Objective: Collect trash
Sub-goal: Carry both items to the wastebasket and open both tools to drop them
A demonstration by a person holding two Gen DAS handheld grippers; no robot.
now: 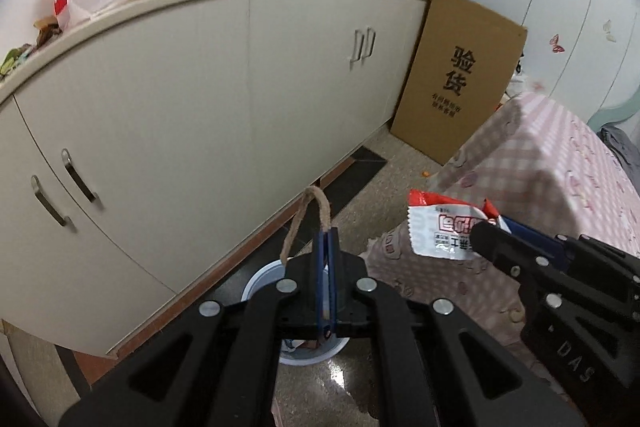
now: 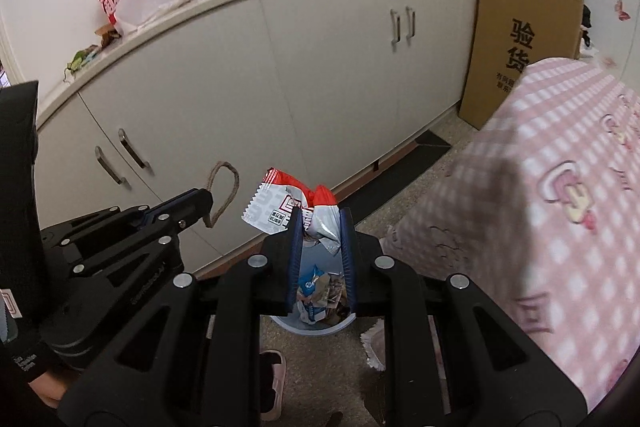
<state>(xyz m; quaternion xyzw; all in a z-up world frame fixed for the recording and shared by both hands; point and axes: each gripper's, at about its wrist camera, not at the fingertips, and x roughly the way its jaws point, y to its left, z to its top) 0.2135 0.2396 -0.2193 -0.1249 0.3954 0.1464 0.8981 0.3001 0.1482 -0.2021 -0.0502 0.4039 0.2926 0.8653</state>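
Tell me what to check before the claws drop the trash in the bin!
1. Right claw pinches the red and white snack wrapper: ok.
2. Left claw pinches the brown string loop: ok.
3. Trash bin on the floor has its top open: ok.
4. Bin has room left: cannot tell, other trash already lies inside and the claw hides part of it.
5. Wrapper hangs right over the bin's opening: cannot tell.
6. Nothing stands between the claws and the bin: ok.
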